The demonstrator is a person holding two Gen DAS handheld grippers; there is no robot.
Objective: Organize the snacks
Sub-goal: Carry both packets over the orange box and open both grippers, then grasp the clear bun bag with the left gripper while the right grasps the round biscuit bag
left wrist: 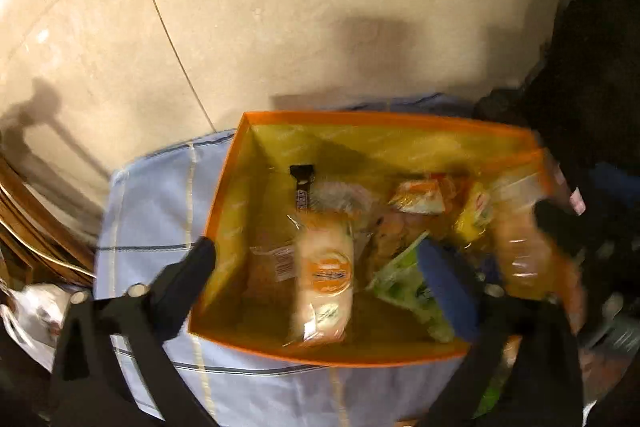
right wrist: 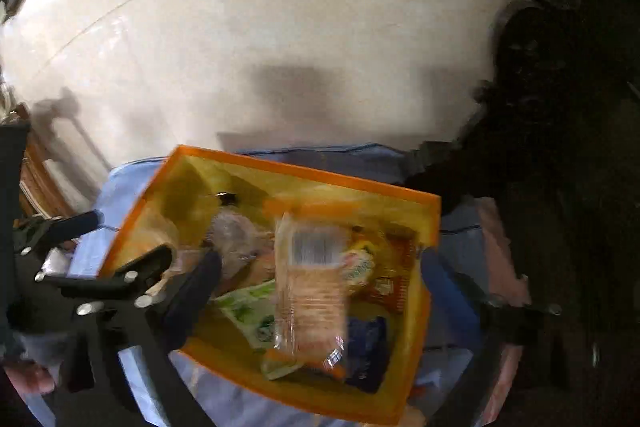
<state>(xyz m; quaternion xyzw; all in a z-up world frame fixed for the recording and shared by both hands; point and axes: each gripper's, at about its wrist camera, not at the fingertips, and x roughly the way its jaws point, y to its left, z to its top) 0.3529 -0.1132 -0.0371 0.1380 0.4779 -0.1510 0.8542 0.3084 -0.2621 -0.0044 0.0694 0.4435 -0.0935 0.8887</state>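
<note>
both hand-held grippers hang over an orange-rimmed yellow box (left wrist: 228,187) standing on a light blue striped cloth (left wrist: 152,195) above a cream tiled floor (left wrist: 280,7). the left gripper (left wrist: 324,267) and the right gripper (right wrist: 324,291) have jaws spread wide with nothing clamped. inside the box lie the snacks: a long clear pack of pale biscuits (right wrist: 312,291), a green-and-white packet (left wrist: 404,283) and a small dark bar (left wrist: 302,187).

Motion blur smears the snack packets (right wrist: 312,287) in the orange bin (left wrist: 224,211); labels unreadable. Right frame edges fall into darkness.
</note>
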